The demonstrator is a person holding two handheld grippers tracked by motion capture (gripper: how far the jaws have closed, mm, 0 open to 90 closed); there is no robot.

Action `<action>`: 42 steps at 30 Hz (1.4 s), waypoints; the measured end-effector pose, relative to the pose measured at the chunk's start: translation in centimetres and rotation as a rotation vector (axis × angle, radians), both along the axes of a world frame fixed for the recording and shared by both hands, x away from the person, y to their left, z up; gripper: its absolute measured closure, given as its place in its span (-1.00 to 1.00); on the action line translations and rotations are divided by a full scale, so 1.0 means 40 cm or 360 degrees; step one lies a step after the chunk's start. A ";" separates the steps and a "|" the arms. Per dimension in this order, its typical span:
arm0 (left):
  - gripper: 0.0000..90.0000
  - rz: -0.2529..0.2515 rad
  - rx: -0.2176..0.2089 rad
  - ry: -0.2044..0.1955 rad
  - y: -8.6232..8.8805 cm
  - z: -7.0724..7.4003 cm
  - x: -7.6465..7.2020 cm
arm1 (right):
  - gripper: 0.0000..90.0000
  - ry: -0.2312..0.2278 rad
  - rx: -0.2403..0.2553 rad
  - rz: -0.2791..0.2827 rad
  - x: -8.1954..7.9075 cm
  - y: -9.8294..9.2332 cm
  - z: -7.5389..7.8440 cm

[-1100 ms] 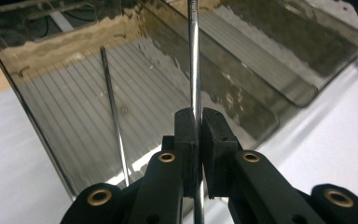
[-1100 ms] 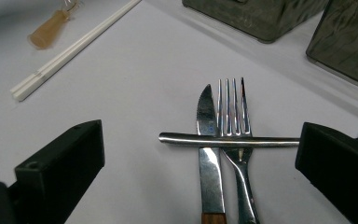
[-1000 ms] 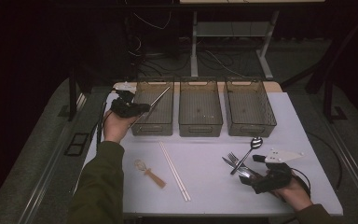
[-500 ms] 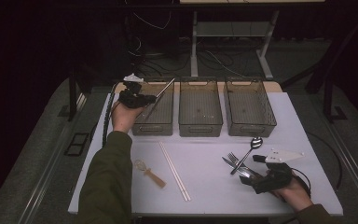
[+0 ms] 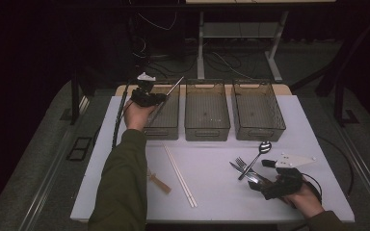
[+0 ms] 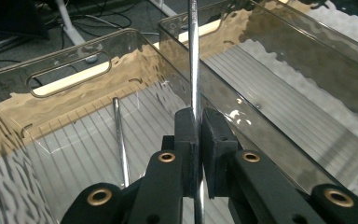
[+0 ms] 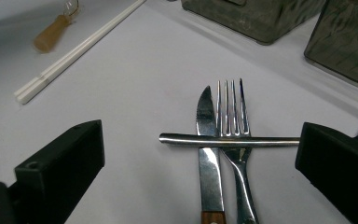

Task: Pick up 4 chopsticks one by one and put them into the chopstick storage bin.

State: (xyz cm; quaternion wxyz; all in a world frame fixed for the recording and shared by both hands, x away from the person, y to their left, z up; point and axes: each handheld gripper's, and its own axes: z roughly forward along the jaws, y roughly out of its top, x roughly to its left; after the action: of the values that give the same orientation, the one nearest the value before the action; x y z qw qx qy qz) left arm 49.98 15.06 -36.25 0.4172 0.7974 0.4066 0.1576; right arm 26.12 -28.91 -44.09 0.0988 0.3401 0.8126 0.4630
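Note:
My left gripper (image 5: pixel 158 97) hangs over the left clear bin (image 5: pixel 166 131), shut on a thin metal stick (image 5: pixel 174 86) that points up and away toward the bin's far right corner. In the left gripper view the jaws (image 6: pixel 198 126) pinch that metal stick (image 6: pixel 193 56), and a second metal stick (image 6: pixel 119 140) lies on the bin floor. My right gripper (image 5: pixel 260 175) rests open at the table's front right. Between its wide jaws (image 7: pixel 198 140) lie a knife (image 7: pixel 208 163) and a fork (image 7: pixel 230 112), with a spoon's handle (image 7: pixel 261 140) across them.
Two more clear bins, the middle one (image 5: pixel 207 129) and the right one (image 5: pixel 260 131), stand beside the left one. White chopsticks (image 5: pixel 179 175) and a small wooden-handled tool (image 5: pixel 158 182) lie at the front centre. The spoon's bowl (image 5: pixel 265 145) points toward the bins.
The left hand has carried the metal stick farther away and to the right, over the left bin. The right hand has stayed where it was.

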 end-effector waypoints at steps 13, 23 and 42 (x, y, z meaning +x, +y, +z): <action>0.89 0.0098 0.0142 0.0085 -0.016 -0.045 0.018 | -0.97 -0.0001 0.0003 0.0002 -0.001 0.000 0.001; 0.55 0.0202 0.0128 0.0098 -0.015 -0.045 0.022 | -0.97 -0.0006 0.0007 0.0004 -0.004 -0.002 0.002; -0.11 0.0053 0.0129 0.0022 -0.009 -0.015 -0.024 | -0.97 -0.0010 -0.0005 0.0009 -0.003 0.000 0.001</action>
State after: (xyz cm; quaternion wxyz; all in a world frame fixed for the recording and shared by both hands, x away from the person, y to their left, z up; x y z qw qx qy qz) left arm 49.01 14.71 -36.84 0.3791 0.8077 0.4161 0.1755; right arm 26.00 -28.91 -44.04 0.1005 0.3361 0.8139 0.4631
